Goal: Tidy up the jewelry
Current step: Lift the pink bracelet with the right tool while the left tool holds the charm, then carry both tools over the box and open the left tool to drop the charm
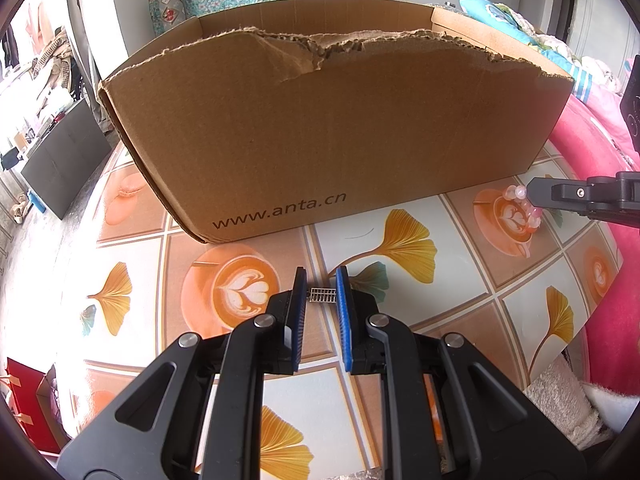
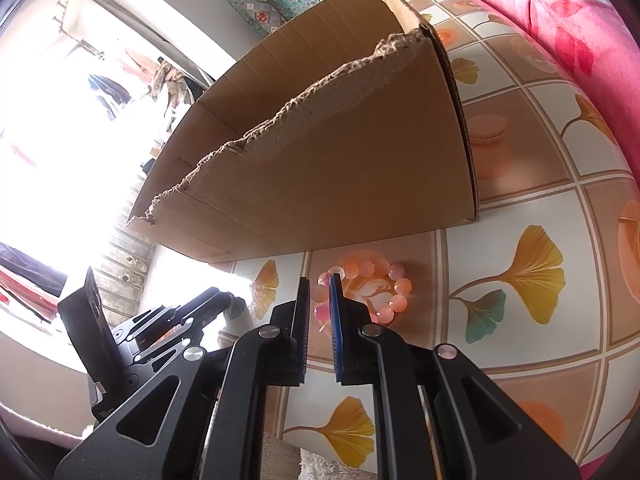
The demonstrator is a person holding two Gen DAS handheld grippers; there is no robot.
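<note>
Patterned tablecloth (image 1: 472, 216) w/ leaf and latte prints covers the table; pink bedding runs along its far-right edge, cluttered bright room behind.

Two jewelry pieces, both low on the cloth in front of the box. Silver link bracelet (image 1: 321, 295) sits mid-table near the front edge, nipped between the left gripper (image 1: 321, 280) pads; jaws narrowed onto it, only a short run of links shows between them. Pink bead bracelet (image 2: 374, 290) lies toward the right edge, just before the box's front wall; right gripper (image 2: 319, 286) is pressed nearly together on the loop's near-left beads, rest of the loop resting on the cloth.

Box (image 1: 328, 128) is open cardboard w/ a ragged torn front rim, standing across the back of the table, close behind both pieces. Inside can't be seen from here.

Risks, my read:
- Beads are round and slick; a pinch on one or two could pop off during lift, esp. w/ most of the loop hanging free.
- Dangling loop or links could snag the torn rim going over the wall.
- Link bracelet held by a small bit; may slip through the pads if tilted.
- Both arms heading to the box at once could bump.
</note>
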